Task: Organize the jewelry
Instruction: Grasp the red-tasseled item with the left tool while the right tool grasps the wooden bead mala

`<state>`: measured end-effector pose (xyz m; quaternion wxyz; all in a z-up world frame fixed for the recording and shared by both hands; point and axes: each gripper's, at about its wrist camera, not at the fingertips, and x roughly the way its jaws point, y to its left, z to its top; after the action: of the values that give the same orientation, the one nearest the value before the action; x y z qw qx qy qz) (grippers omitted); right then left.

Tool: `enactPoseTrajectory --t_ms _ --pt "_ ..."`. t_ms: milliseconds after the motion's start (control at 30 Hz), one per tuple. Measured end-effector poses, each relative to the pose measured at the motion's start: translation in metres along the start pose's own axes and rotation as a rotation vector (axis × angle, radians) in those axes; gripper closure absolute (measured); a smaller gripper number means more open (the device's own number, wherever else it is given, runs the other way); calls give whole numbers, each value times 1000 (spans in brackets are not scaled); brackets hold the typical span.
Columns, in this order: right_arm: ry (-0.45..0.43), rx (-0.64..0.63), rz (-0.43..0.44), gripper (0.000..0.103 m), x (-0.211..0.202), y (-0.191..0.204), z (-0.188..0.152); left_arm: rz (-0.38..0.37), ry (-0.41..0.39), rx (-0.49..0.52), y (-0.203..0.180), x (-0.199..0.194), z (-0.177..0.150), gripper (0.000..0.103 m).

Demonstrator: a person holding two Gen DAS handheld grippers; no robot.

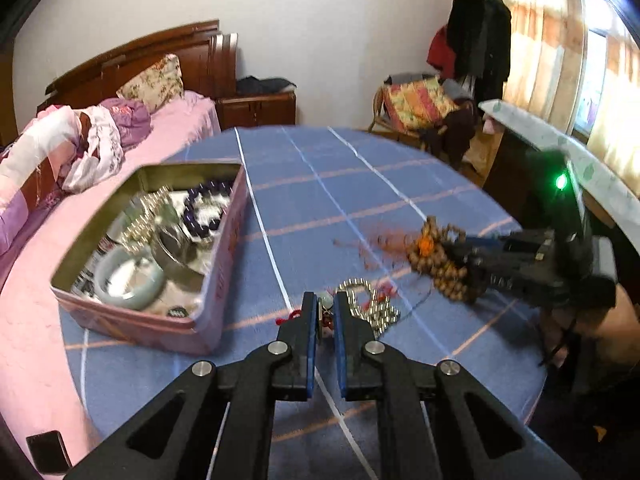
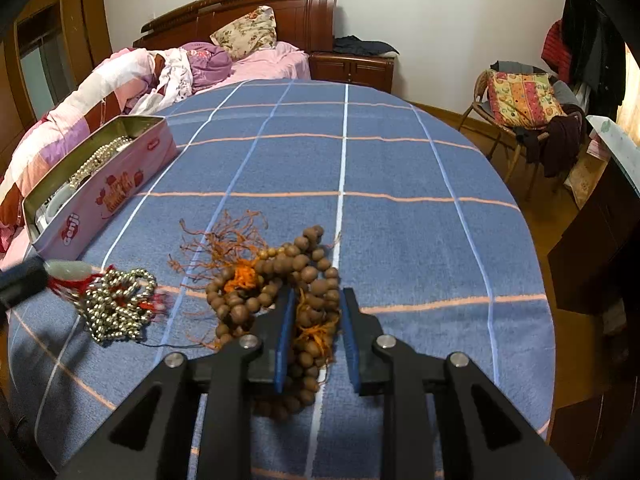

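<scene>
A pink tin (image 1: 132, 322) (image 2: 116, 188) lies open on the blue checked cloth and holds a jade bangle (image 1: 128, 280), dark beads and a silver chain. My left gripper (image 1: 323, 300) is shut on a pale jade pendant (image 1: 326, 302) (image 2: 68, 270) with red cord, tied to a silver bead chain (image 1: 374, 308) (image 2: 118, 308) heaped on the cloth. My right gripper (image 2: 316, 300) (image 1: 460, 260) is closed around a bundle of brown wooden beads (image 2: 296, 276) (image 1: 436, 258) with orange tassels, which rests on the cloth.
The cloth (image 2: 400, 168) covers a round table. A bed with pink bedding (image 1: 80, 140) lies left and behind. A chair with clothes (image 2: 524, 108) and a dark cabinet (image 2: 600, 240) stand to the right.
</scene>
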<state>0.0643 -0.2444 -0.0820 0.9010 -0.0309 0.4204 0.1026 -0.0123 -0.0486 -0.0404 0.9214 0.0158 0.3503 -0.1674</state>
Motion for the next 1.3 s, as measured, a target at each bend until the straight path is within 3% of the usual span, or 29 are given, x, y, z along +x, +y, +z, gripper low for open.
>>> enactPoseTrajectory --t_ms 233,500,667,767,867,1067,1300 --pt "0 1 1 76 0 0 0 -46 -35 -11 4 -3 19 96" --pt "-9 3 2 75 0 1 0 -83 -113 42 -9 2 38 96" --pt "-8 14 18 75 -1 -1 0 -95 -73 40 -7 15 36 96" --pt "-7 15 19 75 -1 -1 1 -65 -17 44 -6 27 33 96" --pt "-8 21 23 75 -1 -2 1 -86 38 5 1 38 25 96" --pt "-5 26 23 73 2 -2 2 -97 51 35 -3 34 15 96" --pt "-4 31 24 71 2 -3 1 -48 52 71 -1 30 13 96"
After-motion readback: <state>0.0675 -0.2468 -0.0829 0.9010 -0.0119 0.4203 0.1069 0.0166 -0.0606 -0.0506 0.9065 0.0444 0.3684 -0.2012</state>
